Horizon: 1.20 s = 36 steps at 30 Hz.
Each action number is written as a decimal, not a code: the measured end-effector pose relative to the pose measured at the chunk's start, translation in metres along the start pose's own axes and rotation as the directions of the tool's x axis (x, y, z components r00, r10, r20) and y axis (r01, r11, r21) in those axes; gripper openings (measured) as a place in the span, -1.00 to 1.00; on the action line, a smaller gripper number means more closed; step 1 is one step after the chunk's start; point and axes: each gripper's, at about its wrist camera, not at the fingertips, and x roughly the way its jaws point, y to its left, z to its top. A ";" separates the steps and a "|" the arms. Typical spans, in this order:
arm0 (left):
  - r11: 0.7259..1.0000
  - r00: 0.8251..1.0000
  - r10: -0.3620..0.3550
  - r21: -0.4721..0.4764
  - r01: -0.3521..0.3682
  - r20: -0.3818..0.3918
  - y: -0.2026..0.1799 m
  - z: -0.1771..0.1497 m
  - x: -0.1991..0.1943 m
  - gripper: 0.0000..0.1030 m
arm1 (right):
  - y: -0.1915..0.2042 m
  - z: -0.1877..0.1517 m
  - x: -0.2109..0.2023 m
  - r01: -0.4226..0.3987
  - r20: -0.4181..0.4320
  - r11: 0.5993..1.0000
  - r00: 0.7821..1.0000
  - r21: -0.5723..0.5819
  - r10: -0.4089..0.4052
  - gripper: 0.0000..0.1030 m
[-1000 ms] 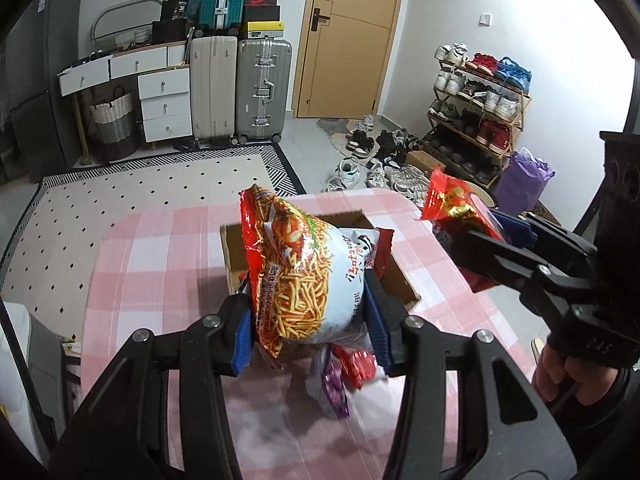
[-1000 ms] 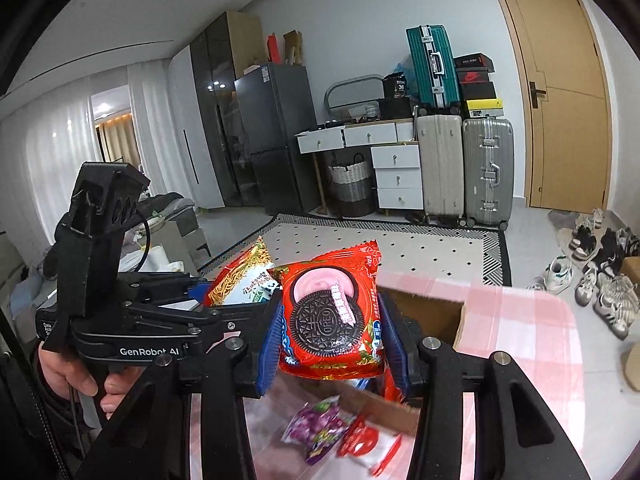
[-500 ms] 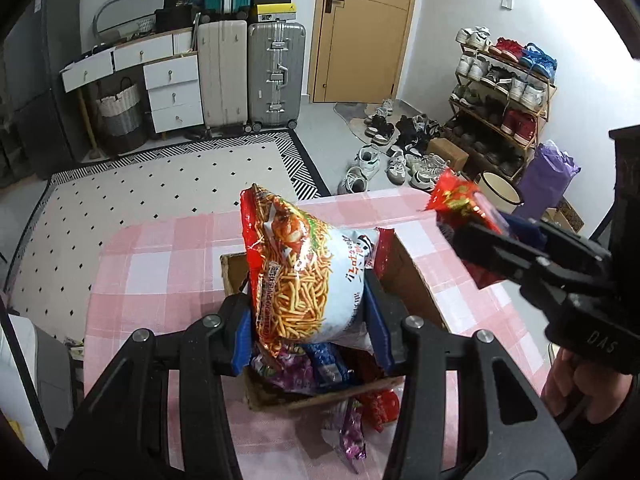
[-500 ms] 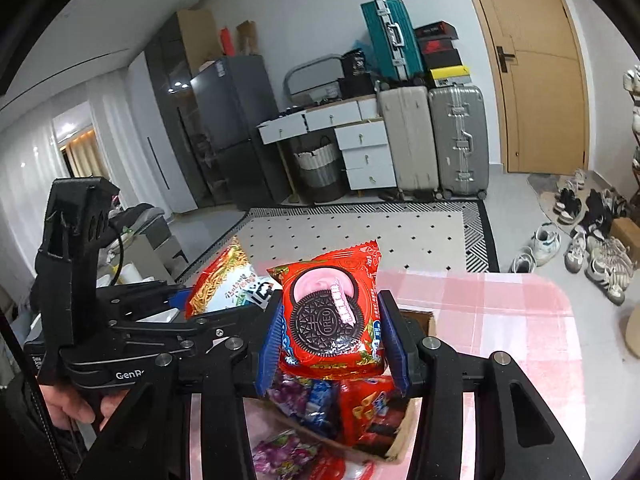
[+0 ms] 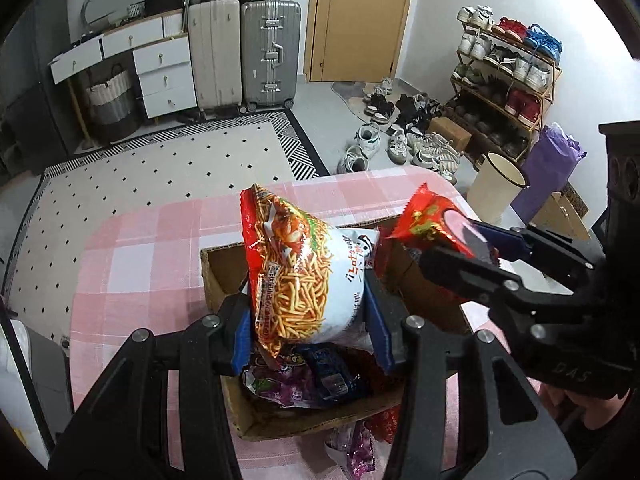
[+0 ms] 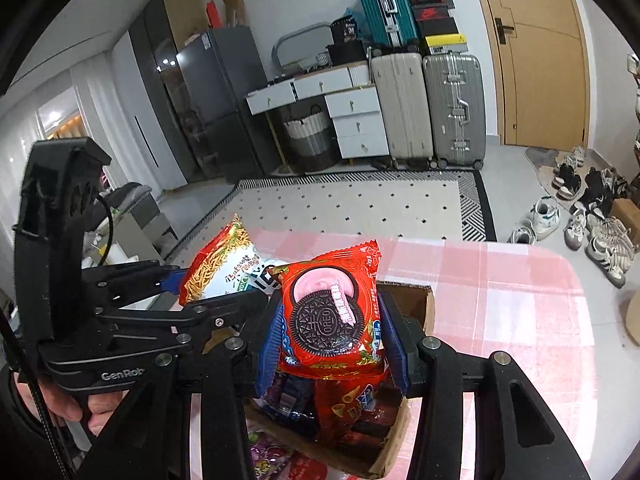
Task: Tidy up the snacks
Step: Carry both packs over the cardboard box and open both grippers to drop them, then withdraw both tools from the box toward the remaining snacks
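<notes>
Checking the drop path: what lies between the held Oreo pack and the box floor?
Loose snack packets already fill the cardboard box under the Oreo pack, shown in the right wrist view.

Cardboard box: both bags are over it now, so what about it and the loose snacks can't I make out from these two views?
- Box floor: in both wrist views, snacks inside the cardboard box cover it.
- Box's right wall: left wrist view, the right gripper with the Oreo pack hides it.
- Box's left side: right wrist view, the noodle-snack bag and left gripper block it.
- Purple packet on the table: cut off at the bottom edge.
</notes>
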 end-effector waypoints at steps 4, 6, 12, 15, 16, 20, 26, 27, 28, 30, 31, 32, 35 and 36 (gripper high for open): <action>1.000 1.000 -0.010 0.019 0.010 -0.030 -0.001 -0.003 0.014 -0.11 | -0.004 -0.001 0.015 0.012 -0.021 1.000 1.000 -0.002 -0.012 -0.08; 0.999 0.999 0.026 0.029 -0.025 -0.037 0.000 -0.003 0.020 0.08 | -0.005 -0.001 0.018 0.019 -0.022 1.000 1.000 -0.003 -0.019 0.15; 0.999 0.999 0.036 -0.005 -0.036 -0.001 0.013 -0.012 0.014 0.56 | -0.009 -0.004 0.002 -0.001 0.030 1.000 1.000 0.011 0.001 0.63; 0.998 0.998 0.056 0.008 -0.056 0.010 0.014 -0.018 0.007 0.56 | -0.009 -0.006 -0.007 0.005 0.041 1.000 0.999 0.009 -0.006 0.63; 0.998 0.998 0.056 0.009 -0.056 0.012 0.013 -0.023 0.001 0.56 | -0.009 -0.006 -0.009 0.009 0.041 1.000 0.999 0.005 -0.009 0.63; 0.998 0.998 0.056 0.004 -0.056 0.022 0.011 -0.033 -0.014 0.56 | -0.007 -0.006 -0.023 0.006 0.054 1.000 0.999 0.004 -0.007 0.63; 0.998 0.997 0.065 -0.003 -0.064 0.045 0.010 -0.045 -0.040 0.61 | 0.003 -0.011 -0.052 0.020 0.095 1.000 0.995 0.000 -0.020 0.69; 0.997 0.996 0.071 -0.002 -0.071 0.050 0.009 -0.048 -0.045 0.63 | 0.004 -0.012 -0.057 0.021 0.101 1.000 0.995 -0.002 -0.020 0.70; 0.997 0.996 0.073 -0.003 -0.073 0.055 0.008 -0.051 -0.052 0.63 | 0.006 -0.014 -0.063 0.021 0.110 1.000 0.994 -0.005 -0.020 0.70; 0.997 0.994 0.071 -0.013 -0.071 0.079 0.007 -0.057 -0.064 0.70 | 0.009 -0.016 -0.073 0.019 0.124 1.000 0.992 -0.006 -0.018 0.70; 0.997 0.993 0.072 -0.019 -0.070 0.091 0.006 -0.061 -0.072 0.72 | 0.012 -0.018 -0.081 0.015 0.133 1.000 0.991 -0.007 -0.014 0.71; 0.997 0.993 0.070 -0.022 -0.068 0.099 0.005 -0.063 -0.078 0.76 | 0.013 -0.019 -0.084 0.014 0.138 1.000 0.990 -0.007 -0.013 0.71; 0.997 0.988 0.075 -0.033 -0.071 0.135 0.003 -0.072 -0.098 0.96 | 0.022 -0.026 -0.101 0.017 0.155 1.000 0.988 -0.019 -0.014 0.74; 0.996 0.985 0.081 -0.038 -0.076 0.155 0.003 -0.075 -0.106 0.97 | 0.024 -0.028 -0.105 0.018 0.161 1.000 0.987 -0.023 -0.014 0.75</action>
